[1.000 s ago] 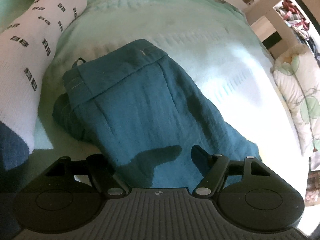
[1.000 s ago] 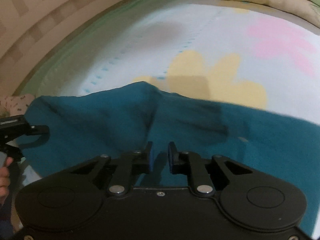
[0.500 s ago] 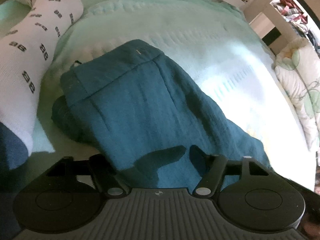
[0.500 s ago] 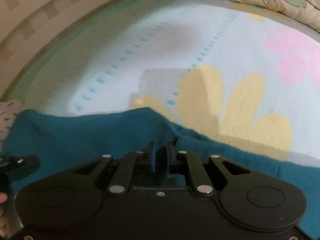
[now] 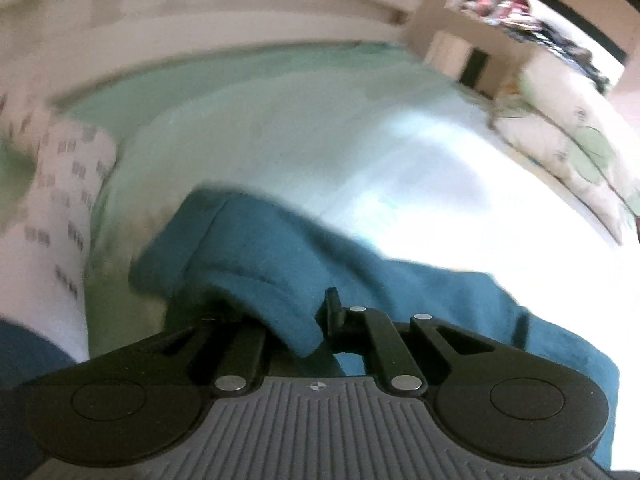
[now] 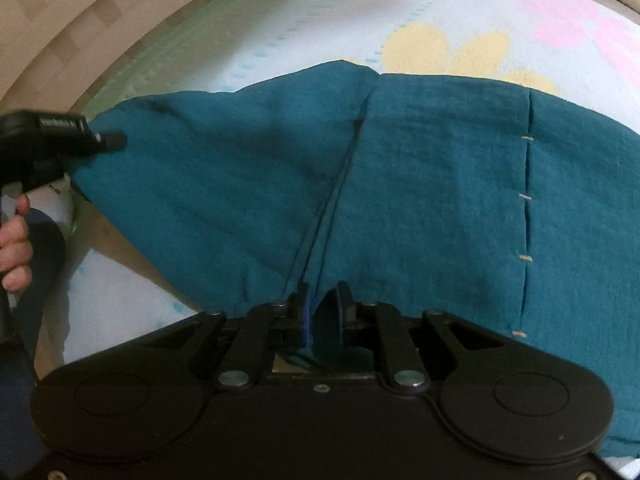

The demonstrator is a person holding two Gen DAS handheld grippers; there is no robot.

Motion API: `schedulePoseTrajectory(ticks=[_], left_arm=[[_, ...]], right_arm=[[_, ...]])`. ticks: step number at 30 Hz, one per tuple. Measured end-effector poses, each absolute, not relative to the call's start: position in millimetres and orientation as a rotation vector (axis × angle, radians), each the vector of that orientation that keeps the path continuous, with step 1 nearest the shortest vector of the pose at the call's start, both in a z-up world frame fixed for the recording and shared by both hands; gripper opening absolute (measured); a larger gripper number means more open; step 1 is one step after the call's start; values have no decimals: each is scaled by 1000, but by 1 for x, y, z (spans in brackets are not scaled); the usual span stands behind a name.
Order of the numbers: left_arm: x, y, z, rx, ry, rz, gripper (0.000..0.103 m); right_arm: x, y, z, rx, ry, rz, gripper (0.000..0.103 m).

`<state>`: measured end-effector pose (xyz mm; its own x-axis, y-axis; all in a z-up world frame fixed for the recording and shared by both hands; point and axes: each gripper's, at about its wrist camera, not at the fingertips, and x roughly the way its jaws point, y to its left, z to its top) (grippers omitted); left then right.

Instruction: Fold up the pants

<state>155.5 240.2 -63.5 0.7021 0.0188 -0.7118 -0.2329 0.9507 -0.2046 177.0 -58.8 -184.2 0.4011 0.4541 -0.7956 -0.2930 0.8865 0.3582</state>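
The teal pants (image 6: 420, 184) lie on a pale bed sheet (image 6: 328, 28) and are partly lifted. My right gripper (image 6: 322, 304) is shut on a fold of the pants at the near edge by a seam. My left gripper (image 5: 292, 312) has its fingers closed around a bunched edge of the pants (image 5: 256, 248), and cloth hides its left finger. The left gripper also shows in the right wrist view (image 6: 108, 140), at the pants' left end, holding that end up.
A white bolster with dark marks (image 5: 64, 208) lies at the left. A floral pillow (image 5: 572, 152) lies at the right. A wooden bed frame (image 5: 200, 24) runs along the far side. The sheet has yellow (image 6: 424, 44) and pink flower prints.
My left gripper was open over the flat pants; now it is closed on a bunched edge and lifted, view blurred. My right gripper stays shut on the cloth, and more of the pants now shows spread before it.
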Motion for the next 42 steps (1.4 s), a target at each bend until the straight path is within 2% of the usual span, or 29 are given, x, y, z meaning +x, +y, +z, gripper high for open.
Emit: schedulePoseTrajectory(ticks=[6,10,15,20,26,35,37,39,42], left_arm=[[149,175,-9,-106,668,0,8],[149,106,4,1,631,-180,8],[144,8,-36,178,703,-412,10],[141,-39,-102,279,860,-479,14],[137,-41,-115,327,913,-490,14],[102,-8,-72,244,841,-544,14],[103,2,-64,193,816,-534,14],[110,15,-58,141,806,-488,14],[131,34,-63,78,839,-398,17]], right_arm=[[180,-97,-174,260,1023,421,22],[175,-136,-172,327,996,344,22],[167,-193,-178,407,994,201,27],[163,-230,-190,434,1033,126,27],[164,-248,-195,464,1044,97,27],[153,-273,-181,483,977,30,30],[153,-276,-177,512,933,18,52],[153,-277,-174,542,900,26,59],[158,-273,-174,571,889,67,60]])
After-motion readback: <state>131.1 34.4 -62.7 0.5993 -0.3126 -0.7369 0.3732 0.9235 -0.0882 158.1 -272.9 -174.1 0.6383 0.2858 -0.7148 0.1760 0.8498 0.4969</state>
